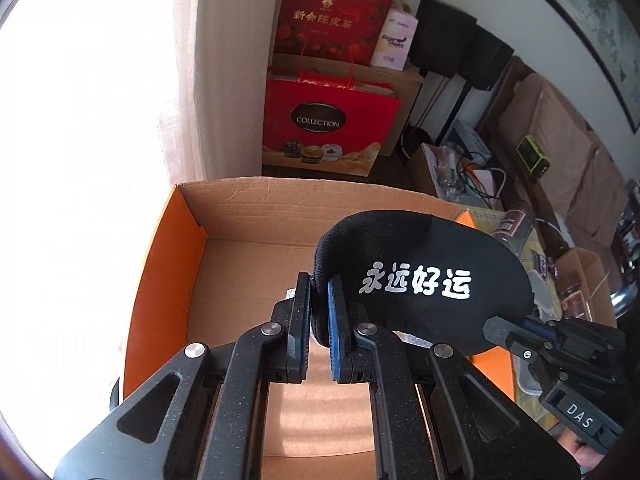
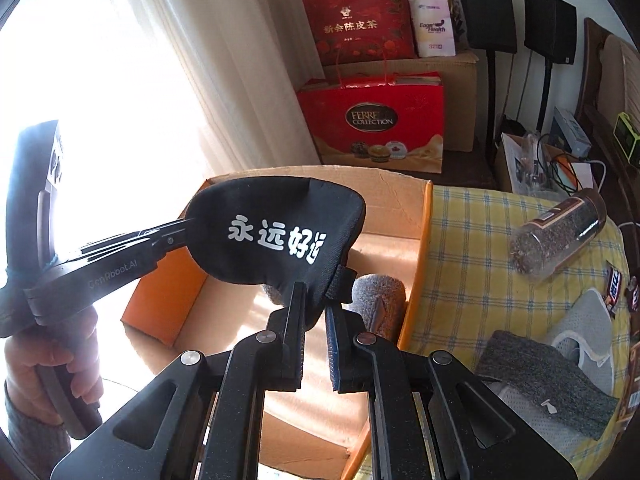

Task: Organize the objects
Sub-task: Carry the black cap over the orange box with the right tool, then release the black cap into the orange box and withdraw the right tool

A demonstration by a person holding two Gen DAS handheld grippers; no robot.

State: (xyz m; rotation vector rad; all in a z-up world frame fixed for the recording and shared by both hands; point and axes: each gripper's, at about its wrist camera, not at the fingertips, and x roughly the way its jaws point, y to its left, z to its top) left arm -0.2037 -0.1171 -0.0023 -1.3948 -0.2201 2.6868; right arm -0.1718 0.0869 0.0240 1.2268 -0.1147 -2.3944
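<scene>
The black mask (image 1: 432, 276) is soft cloth, curved like a bean, with white writing on it. It is hanging in the air over the open box (image 1: 236, 216), held at both ends.

The left gripper (image 1: 319, 312) is pinching the mask's left end tight between its black and blue pads. The right gripper (image 2: 316, 300) is pinching the right end, by the strap, with its jaws squeezed nearly together. Both grippers are pointing down at a slant toward the box. In the right wrist view a hand (image 2: 48, 364) in a grey sleeve is gripping the left gripper's handle at the near left.

The box is brown card inside and orange outside, with plain flat walls. A fuzzy grey thing (image 2: 380, 292) is lying inside it by the right wall.

To the right of the box, a yellow checked cloth (image 2: 472, 248) is covering the table. A clear jar (image 2: 556, 236) full of dark bits is lying on its side there. Nearer, a rough grey pad (image 2: 548, 376) is resting on a white mesh thing (image 2: 588, 320).

Far behind the box, two shiny red bags (image 2: 372, 124) are leaning against a big brown carton (image 2: 460, 80). A white curtain (image 2: 208, 80) is hanging at the far left.
</scene>
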